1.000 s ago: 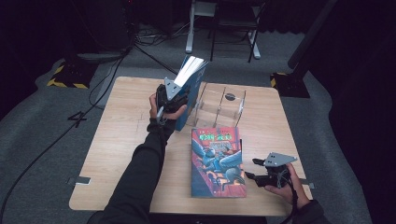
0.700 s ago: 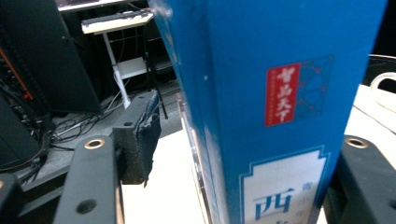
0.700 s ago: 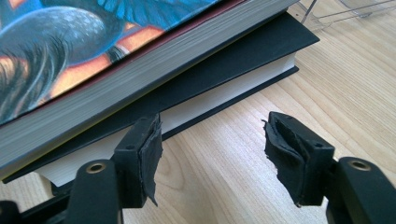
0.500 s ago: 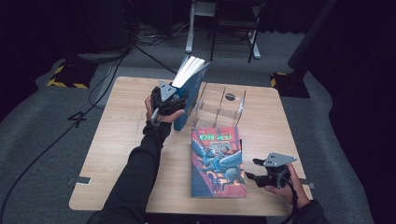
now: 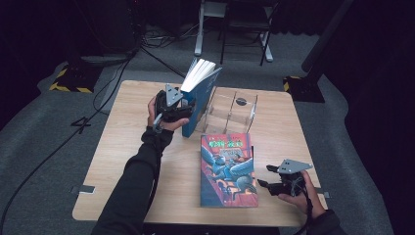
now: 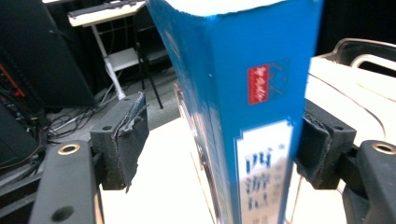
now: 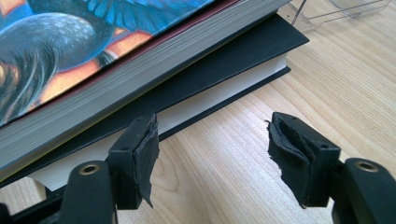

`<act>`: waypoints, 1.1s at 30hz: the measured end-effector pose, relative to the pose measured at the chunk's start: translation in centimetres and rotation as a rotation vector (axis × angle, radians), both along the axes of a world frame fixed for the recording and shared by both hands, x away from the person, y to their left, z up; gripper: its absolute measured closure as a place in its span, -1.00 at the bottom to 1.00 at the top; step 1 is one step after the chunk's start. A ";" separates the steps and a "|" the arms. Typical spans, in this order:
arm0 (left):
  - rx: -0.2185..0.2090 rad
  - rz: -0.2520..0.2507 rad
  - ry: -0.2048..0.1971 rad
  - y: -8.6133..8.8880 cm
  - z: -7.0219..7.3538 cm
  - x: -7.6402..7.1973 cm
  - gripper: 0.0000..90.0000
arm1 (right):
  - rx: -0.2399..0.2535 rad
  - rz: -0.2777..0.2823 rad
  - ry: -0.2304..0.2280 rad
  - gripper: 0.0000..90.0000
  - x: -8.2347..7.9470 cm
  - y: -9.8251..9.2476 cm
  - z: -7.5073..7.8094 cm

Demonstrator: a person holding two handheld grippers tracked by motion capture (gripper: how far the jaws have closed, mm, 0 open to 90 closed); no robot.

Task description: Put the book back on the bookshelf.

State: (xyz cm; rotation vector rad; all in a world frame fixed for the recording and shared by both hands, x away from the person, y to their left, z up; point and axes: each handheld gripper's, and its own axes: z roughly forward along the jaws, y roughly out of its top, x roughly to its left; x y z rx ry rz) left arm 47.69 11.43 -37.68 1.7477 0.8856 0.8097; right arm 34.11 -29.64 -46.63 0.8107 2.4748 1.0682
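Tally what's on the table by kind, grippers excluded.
Upright blue book: 1
Flat books stacked: 2, an illustrated-cover book on a black book
Clear rack: 1
Total: 4

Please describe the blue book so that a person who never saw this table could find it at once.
On the wooden table, look to the far side, just left of the clear plastic rack. The blue book stands there on end, leaning, white page edges up, with the left gripper at its spine. Unlike the two books stacked flat nearer the person, the top one an illustrated book, it is upright and plain blue.
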 end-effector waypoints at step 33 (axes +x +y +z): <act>0.163 -0.240 0.110 1.1 -2.0 -8.1 -0.50 | -0.006 0.015 0.007 -0.27 -0.2 0.4 0.1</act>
